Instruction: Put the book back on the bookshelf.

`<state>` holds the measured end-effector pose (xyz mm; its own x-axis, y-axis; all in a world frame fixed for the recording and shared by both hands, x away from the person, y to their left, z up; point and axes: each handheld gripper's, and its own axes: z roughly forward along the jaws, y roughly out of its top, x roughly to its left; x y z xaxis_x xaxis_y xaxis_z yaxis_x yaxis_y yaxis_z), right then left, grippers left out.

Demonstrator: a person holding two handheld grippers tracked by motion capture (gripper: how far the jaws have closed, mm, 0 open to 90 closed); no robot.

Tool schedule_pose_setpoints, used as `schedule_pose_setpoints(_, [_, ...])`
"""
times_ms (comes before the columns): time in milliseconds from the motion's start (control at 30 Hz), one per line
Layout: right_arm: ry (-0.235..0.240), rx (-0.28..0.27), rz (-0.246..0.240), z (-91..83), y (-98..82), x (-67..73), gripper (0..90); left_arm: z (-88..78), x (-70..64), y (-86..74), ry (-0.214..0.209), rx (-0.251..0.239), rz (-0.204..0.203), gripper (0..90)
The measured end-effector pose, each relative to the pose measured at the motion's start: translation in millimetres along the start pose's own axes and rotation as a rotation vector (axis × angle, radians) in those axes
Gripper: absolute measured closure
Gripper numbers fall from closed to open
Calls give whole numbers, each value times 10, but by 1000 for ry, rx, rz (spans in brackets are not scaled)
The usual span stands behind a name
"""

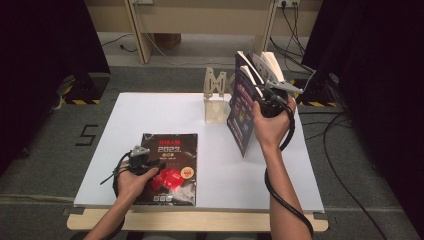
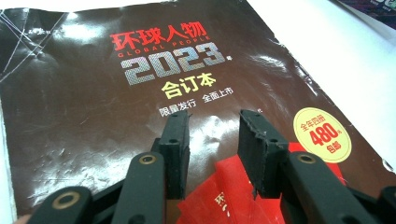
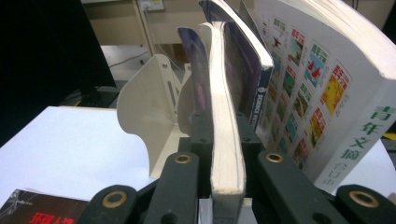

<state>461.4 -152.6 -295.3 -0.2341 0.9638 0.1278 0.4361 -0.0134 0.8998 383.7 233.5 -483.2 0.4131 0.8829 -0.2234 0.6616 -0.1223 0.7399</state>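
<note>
A dark magazine (image 1: pixel 172 150) with red and silver print lies flat on the white table top (image 1: pixel 150 112), near its front edge. My left gripper (image 1: pixel 142 155) hovers low over the lower part of the magazine's cover (image 2: pixel 140 93); in the left gripper view this gripper (image 2: pixel 215 121) is open, with nothing between the jaws. At the back right, my right gripper (image 1: pixel 270 100) is shut on a purple-covered book (image 1: pixel 240 115) that stands upright. In the right gripper view the book's pale page edge (image 3: pixel 226 140) runs up between the jaws of the right gripper (image 3: pixel 219 121).
A cream bookend rack (image 1: pixel 216 97) stands at the back of the table, just left of the held book; its curved plate (image 3: pixel 144 116) is close beside the jaws. A dark blue book (image 3: pixel 243 70) and a thick white book with colourful squares (image 3: pixel 327 84) lean right of it.
</note>
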Motion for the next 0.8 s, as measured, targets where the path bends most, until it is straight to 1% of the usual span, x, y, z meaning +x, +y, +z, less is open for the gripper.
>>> schedule_pose_setpoints(233, [23,-28,1,-5,-2,60,831,-9,4,2,-1,-1,0,624])
schedule_pose_setpoints(367, [17,-46,-12,0,15,88,831,-9,8,3,0,-1,1,624])
schedule_pose_setpoints(800, [7,-81,-20,48,75,114,830,-14,15,8,3,-3,2,624])
